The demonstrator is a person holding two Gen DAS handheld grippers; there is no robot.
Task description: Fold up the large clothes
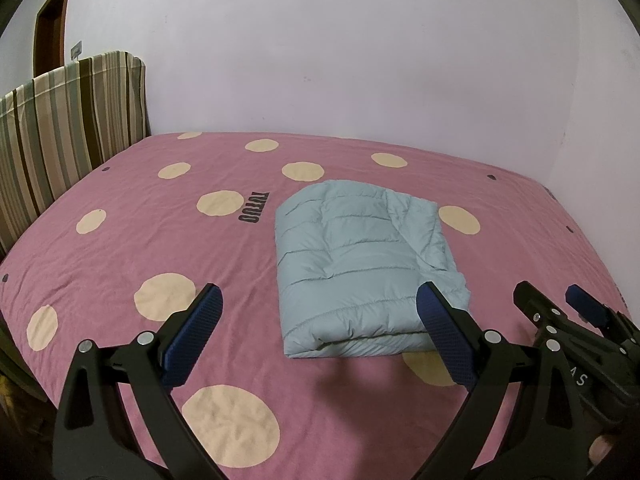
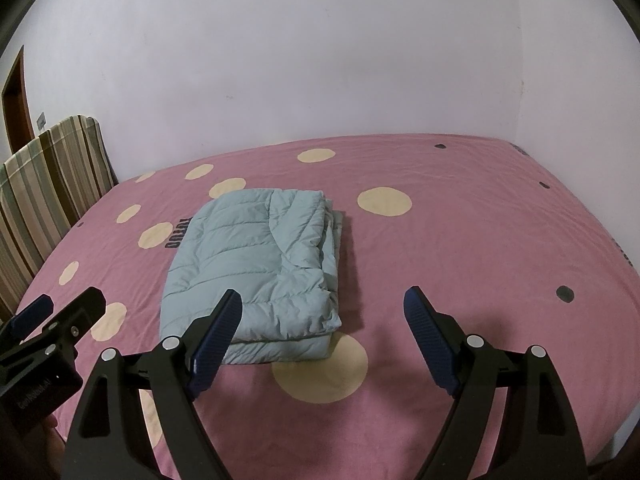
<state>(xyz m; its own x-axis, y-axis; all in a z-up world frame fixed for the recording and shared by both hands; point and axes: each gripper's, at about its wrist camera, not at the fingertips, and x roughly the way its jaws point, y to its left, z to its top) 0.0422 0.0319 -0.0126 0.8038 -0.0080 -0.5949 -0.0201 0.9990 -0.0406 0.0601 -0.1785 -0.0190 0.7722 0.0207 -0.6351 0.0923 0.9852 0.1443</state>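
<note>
where right gripper (image 2: 322, 304) jaws gape, folded jacket (image 2: 256, 264) near corner hidden

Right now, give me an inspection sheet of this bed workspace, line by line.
Surface: pink bedsheet with cream dots, lightly wrinkled.
Job's things: light blue quilted jacket, folded into a neat rectangle, lying flat mid-bed.
Clutter: nothing seen on the sheet apart from the jacket.
Grippers: left hand-held gripper open, empty, above the near edge of the bed; right hand-held gripper open, empty, beside it. Neither touches the jacket.
Cables: nothing seen.
Surroundings: striped headboard cushion at the left, plain white wall behind, brown door frame far left.
</note>
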